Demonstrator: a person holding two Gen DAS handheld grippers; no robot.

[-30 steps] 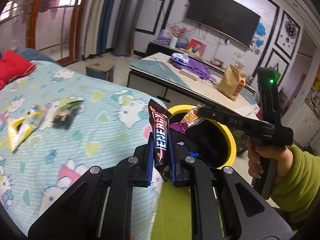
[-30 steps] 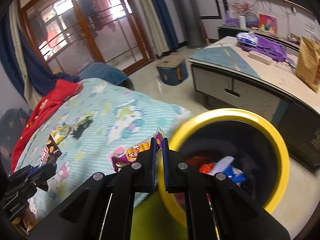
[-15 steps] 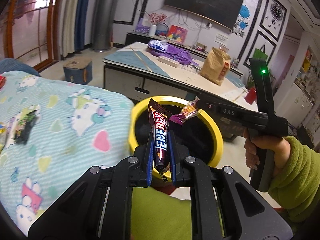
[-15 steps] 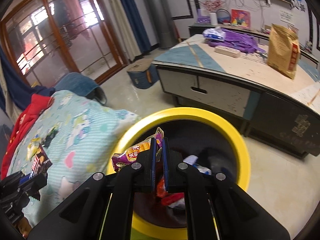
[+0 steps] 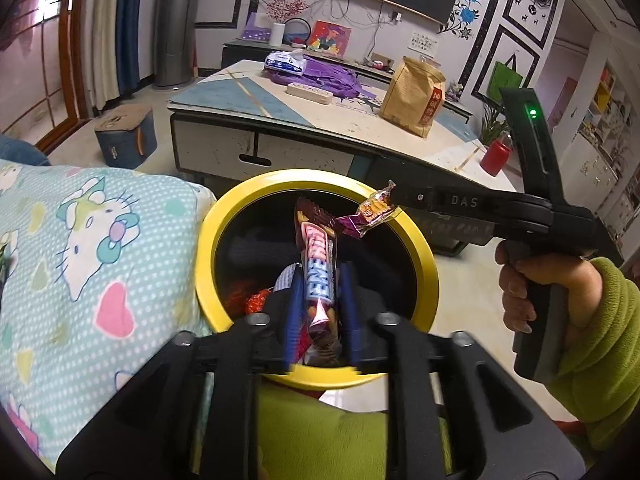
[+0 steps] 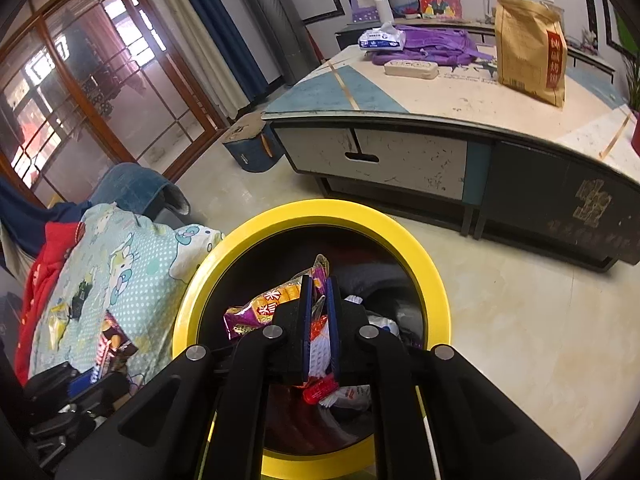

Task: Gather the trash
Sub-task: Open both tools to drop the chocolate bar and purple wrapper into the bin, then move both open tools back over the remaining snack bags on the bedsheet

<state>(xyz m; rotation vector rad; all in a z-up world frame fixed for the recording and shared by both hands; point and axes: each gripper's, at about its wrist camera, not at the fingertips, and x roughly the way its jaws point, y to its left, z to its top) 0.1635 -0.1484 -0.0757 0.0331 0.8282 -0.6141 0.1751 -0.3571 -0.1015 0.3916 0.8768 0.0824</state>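
Round yellow-rimmed black bin point(image 5: 416, 240) held crumpled wrappers. My left gripper point(image 5: 318, 300) was opening, brown energy bar point(image 5: 318, 276) between its jaws over the bin. My right gripper point(image 6: 318, 312) pinched a purple-orange snack packet point(image 6: 260, 312) at 12 o'clock.

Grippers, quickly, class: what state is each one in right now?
Left gripper: jaws opening, energy bar between them, over the yellow bin.
Right gripper: shut on a purple snack wrapper.

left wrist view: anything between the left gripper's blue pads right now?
Yes. The energy bar wrapper stands between the left gripper pads over the yellow bin; jaws are opening, gaps show either side.
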